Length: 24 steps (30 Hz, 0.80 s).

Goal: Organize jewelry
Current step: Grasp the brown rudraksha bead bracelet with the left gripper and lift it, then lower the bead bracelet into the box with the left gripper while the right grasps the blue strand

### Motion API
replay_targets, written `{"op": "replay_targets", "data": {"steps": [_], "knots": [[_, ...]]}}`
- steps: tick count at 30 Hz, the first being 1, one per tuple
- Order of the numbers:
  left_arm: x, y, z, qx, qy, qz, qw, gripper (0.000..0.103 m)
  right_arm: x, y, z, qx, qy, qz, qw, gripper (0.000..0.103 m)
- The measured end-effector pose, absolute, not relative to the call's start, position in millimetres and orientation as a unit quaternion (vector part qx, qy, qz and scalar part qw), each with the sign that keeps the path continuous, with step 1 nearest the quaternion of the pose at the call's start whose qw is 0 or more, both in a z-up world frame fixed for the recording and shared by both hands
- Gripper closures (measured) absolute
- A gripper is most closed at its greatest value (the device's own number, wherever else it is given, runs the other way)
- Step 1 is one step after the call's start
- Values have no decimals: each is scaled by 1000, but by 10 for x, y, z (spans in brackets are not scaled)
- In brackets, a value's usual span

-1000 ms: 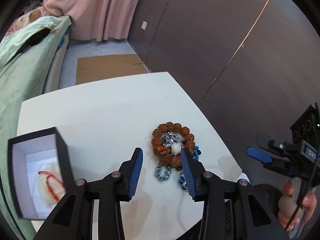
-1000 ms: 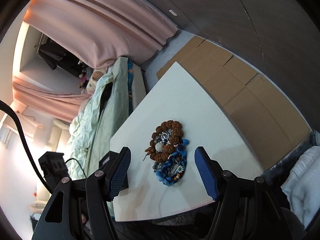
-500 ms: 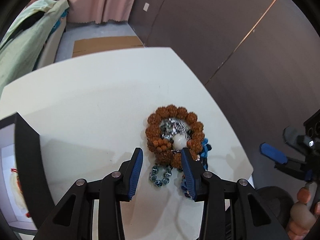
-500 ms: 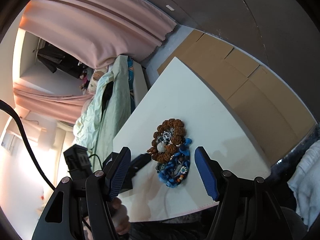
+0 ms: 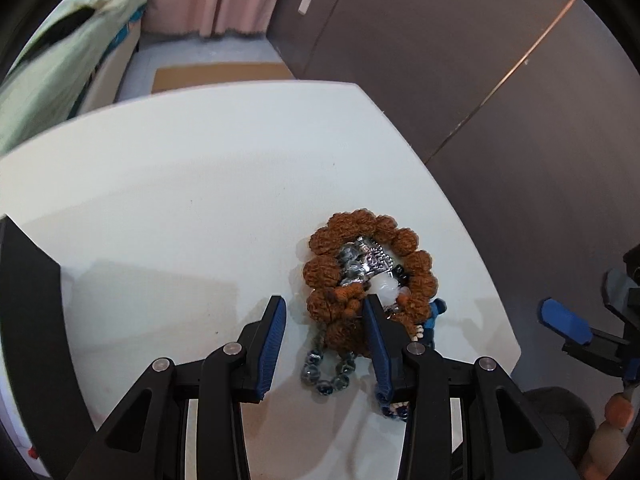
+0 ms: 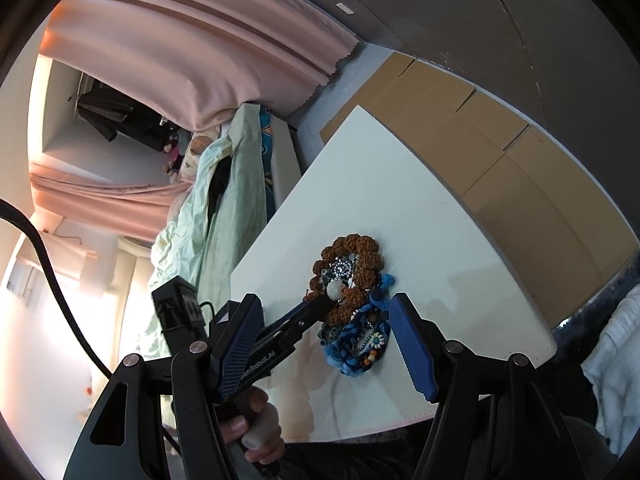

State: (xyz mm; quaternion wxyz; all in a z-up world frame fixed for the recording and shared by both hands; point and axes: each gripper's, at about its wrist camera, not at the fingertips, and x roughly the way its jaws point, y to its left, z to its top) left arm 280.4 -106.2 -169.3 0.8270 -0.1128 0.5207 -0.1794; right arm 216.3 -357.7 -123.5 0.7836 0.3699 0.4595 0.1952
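A pile of jewelry lies near the right edge of the white table. A brown seed-bead bracelet rings a silver chain piece and a white stone; grey glass beads and a blue braided bracelet lie beside it. My left gripper is open, its jaws reaching over the near side of the brown bracelet. It shows in the right wrist view touching the pile. My right gripper is open and empty, held above the table's edge.
A black jewelry box stands at the table's left edge. A bed with green bedding lies beyond the table. Cardboard covers the floor by the dark wall. Pink curtains hang behind.
My left gripper has moved forward and down onto the jewelry pile, its open jaws now over the brown bracelet. The box has slid to the left of its view. My right gripper has barely moved.
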Motion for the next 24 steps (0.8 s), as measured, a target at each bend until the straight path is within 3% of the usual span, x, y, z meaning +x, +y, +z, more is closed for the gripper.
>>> {"op": "replay_targets", "data": {"steps": [3, 24], "knots": [[2769, -1076, -1689, -104, 527, -195, 821, 75, 2172, -3565, -1219, 365, 461, 194, 786, 36], [2529, -838, -914, -111, 458, -222, 854, 78, 2289, -3451, -1339, 345, 498, 181, 775, 36]]}}
